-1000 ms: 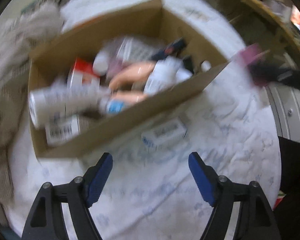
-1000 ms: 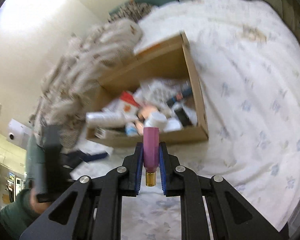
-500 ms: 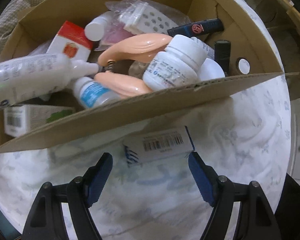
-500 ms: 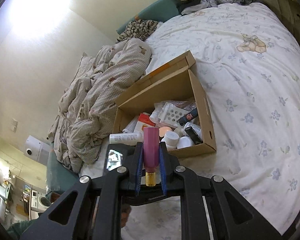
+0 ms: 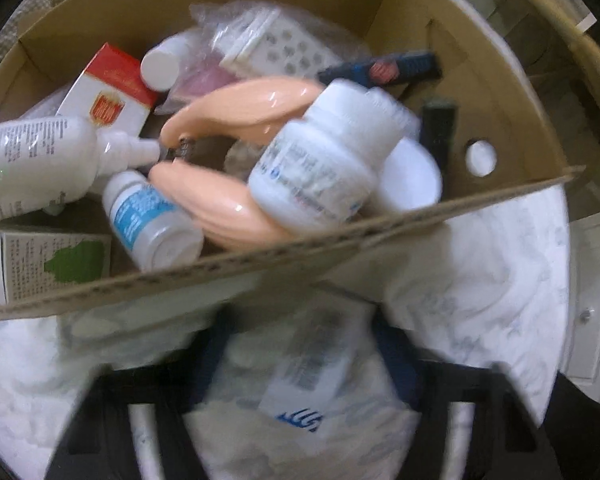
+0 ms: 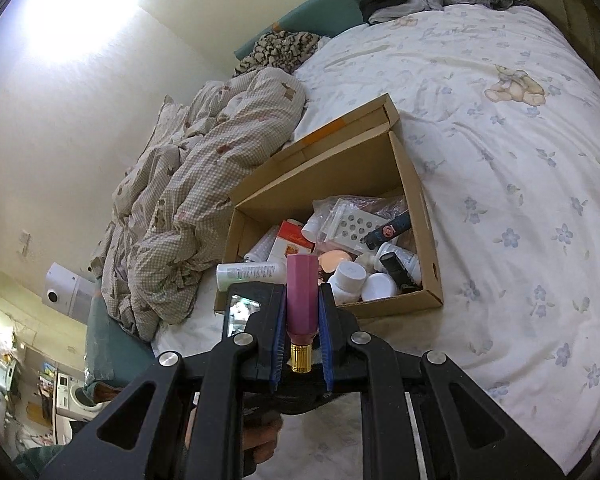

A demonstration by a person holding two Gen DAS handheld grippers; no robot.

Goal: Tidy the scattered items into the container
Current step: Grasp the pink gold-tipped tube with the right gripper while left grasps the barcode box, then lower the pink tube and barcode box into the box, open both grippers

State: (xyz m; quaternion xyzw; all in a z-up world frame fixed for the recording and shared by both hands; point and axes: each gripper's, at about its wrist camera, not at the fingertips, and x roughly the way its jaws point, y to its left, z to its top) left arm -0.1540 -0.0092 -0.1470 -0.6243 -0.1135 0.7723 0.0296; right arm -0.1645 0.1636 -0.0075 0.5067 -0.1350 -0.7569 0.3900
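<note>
Blurring badly in the left wrist view, with the left gripper point(image 5: 300, 364) having just been closing narrow around a small white barcoded box point(image 5: 300, 376) on the bed point(image 5: 480, 300), contact too smeared to confirm. Sitting just beyond: a cardboard box point(image 5: 260, 264) crammed with bottles. Clamping a pink tube point(image 6: 301, 296) in the right gripper point(image 6: 301, 308).

Motion blur smears the left gripper point(image 5: 300, 360) and the barcoded packet point(image 5: 304, 380) between its jaws, hiding any contact.
</note>
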